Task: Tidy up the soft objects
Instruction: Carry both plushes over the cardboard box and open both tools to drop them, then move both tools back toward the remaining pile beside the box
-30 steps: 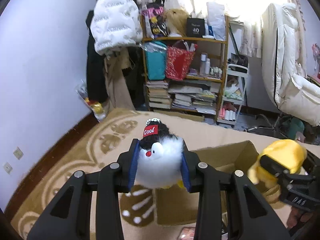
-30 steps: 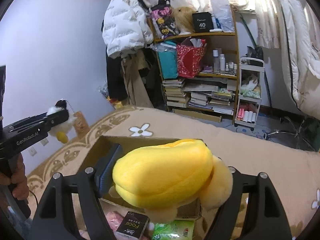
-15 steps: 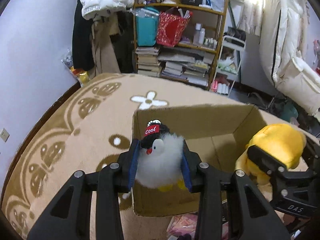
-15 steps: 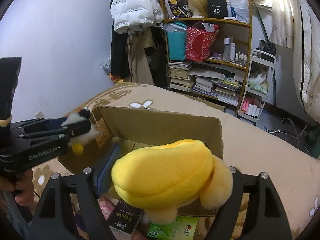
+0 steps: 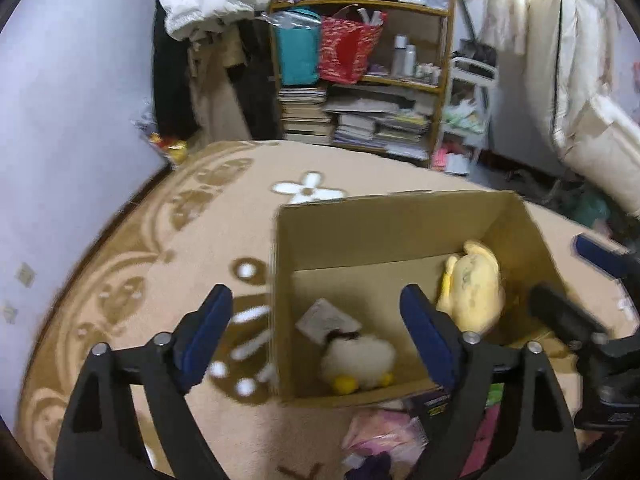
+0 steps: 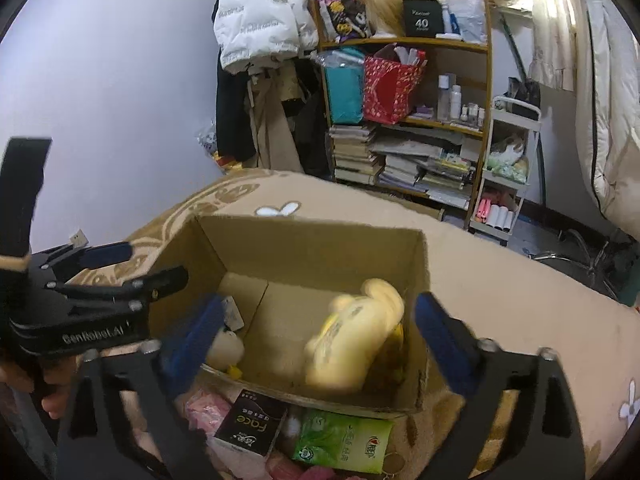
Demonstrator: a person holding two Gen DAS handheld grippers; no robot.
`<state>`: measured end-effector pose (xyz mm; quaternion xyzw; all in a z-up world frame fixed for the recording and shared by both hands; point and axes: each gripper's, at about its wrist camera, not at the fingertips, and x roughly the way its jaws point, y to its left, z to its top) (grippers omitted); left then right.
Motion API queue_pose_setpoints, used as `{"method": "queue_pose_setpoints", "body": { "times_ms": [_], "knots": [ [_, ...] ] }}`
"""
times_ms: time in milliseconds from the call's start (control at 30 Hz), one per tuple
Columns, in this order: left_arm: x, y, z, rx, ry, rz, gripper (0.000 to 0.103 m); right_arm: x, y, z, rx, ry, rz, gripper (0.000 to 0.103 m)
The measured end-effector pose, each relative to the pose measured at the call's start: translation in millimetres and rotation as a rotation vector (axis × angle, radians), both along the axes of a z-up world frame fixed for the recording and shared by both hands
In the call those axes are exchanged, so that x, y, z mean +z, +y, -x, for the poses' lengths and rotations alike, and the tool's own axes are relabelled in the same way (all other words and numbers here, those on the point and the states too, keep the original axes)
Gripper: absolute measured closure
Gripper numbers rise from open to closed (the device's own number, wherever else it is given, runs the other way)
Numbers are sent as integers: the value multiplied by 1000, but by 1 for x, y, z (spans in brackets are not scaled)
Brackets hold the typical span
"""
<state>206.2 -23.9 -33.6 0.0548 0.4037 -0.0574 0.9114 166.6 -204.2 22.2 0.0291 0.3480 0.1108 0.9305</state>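
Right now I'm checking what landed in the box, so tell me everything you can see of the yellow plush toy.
The yellow plush toy is soft, pale yellow and rounded, with a narrower lobe at its far end. It lies tilted inside the open cardboard box, against the right wall, on the box floor. No fingers touch it. It is apart from the white fluffy toy at the box's near left. Motion blur hides finer detail.

Left wrist view: looks steeply down and forward, close above the cardboard box (image 5: 400, 220), bookshelf (image 5: 360, 60) at 12 o'clock.
Right wrist view: same downward tilt, close over the box's near wall (left gripper (image 6: 152, 264) intrudes at 9 o'clock).
Shared: box interior, bookshelf, patterned rug (image 5: 160, 240).
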Motion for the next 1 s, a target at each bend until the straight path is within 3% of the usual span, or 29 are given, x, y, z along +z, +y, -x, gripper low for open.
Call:
{"method": "queue_pose_setpoints", "body": {
  "times_ms": [100, 467, 800, 1000],
  "knots": [
    [7, 0, 7, 13, -19, -26, 4, 7, -3, 7, -25, -31, -11, 0],
    [34, 18, 33, 106, -70, -57, 1, 18, -17, 32, -78, -3, -70, 0],
    [48, 30, 75, 72, -31, -64, 1, 19, -34, 70, -178, 42, -158, 0],
    [49, 38, 99, 67, -7, -39, 1, 24, -25, 94, -166, 57, -122, 0]
  ]
}}
